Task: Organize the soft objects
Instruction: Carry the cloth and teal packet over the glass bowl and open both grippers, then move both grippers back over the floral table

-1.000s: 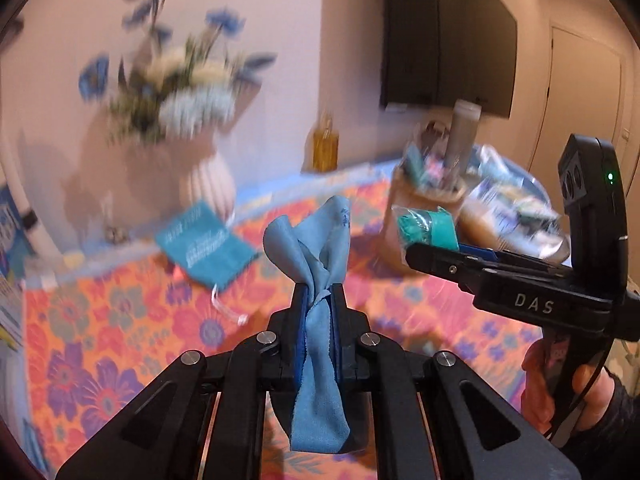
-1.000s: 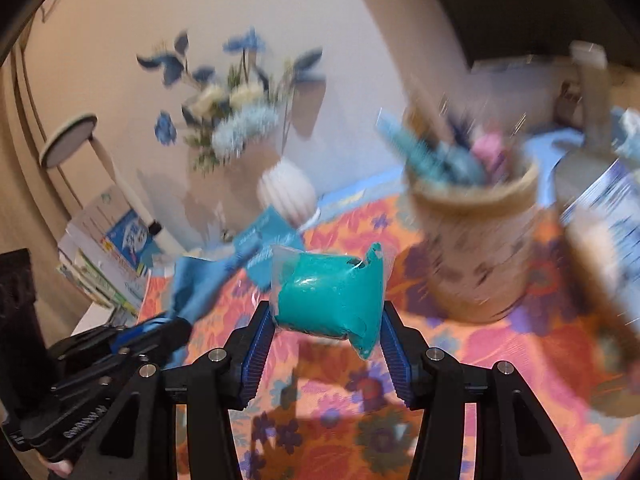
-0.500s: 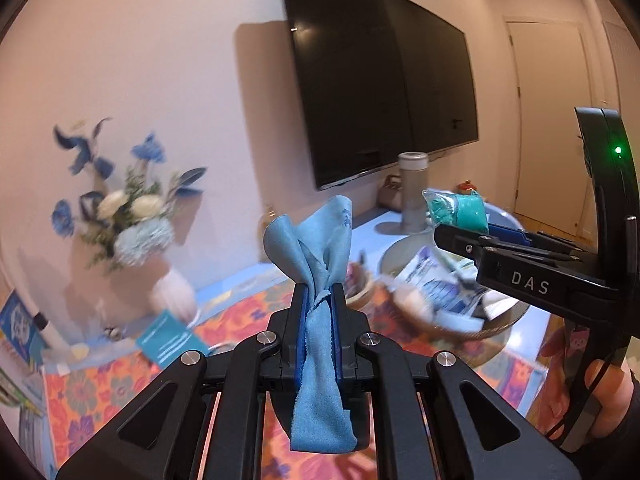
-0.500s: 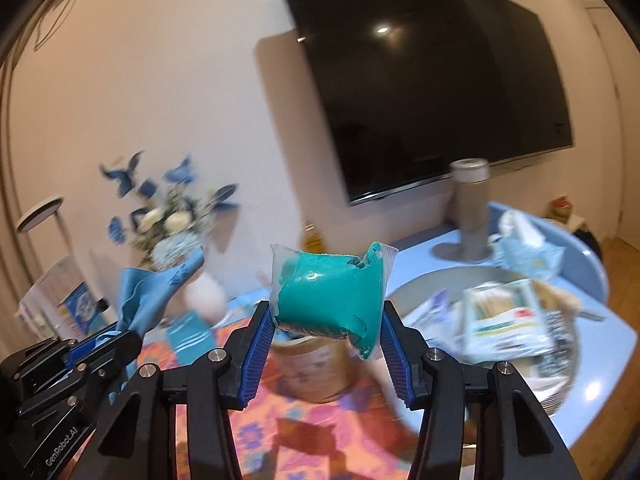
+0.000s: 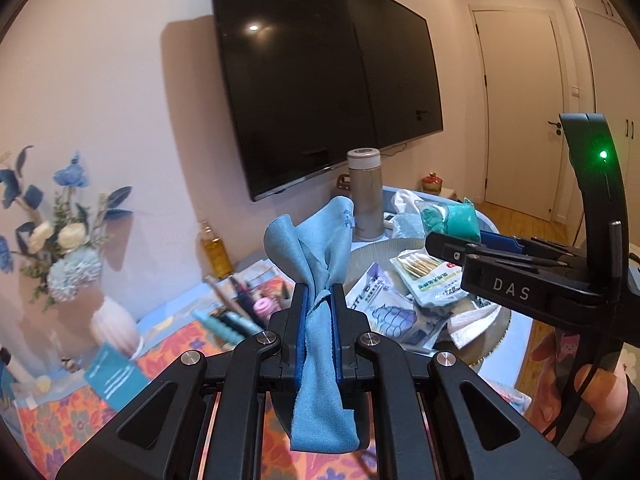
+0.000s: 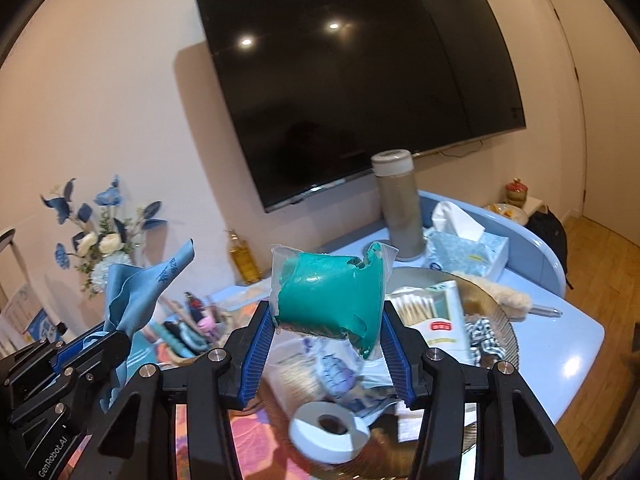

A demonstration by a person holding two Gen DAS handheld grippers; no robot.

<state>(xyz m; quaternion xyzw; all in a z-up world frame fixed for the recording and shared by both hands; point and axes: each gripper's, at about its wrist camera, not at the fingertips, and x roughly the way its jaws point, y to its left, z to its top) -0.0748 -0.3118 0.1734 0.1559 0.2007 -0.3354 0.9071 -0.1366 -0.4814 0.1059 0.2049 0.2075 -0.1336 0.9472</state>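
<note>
- The left tool [image 5: 318, 304] is clenched on a light blue cloth [image 5: 316, 256], pinched at the cloth's middle so one end fans up past the tips and the other hangs below.
- The right tool [image 6: 326, 332] grasps a teal soft item sealed in a clear wrapper [image 6: 330, 292], squeezed between its blue pads [image 6: 258, 344].
- Both loads are carried in the air, above the tabletop [image 6: 560, 344] and over a round tray [image 6: 508, 336] crowded with packets.
- To do the carry well, I judge: hold both grips firm, keep the tools apart so the cloth's loose end does not snag the other tool, and pick a bare spot in the tray before lowering.
- The slick wrapper may slip; a level, unhurried approach seems wise.
</note>
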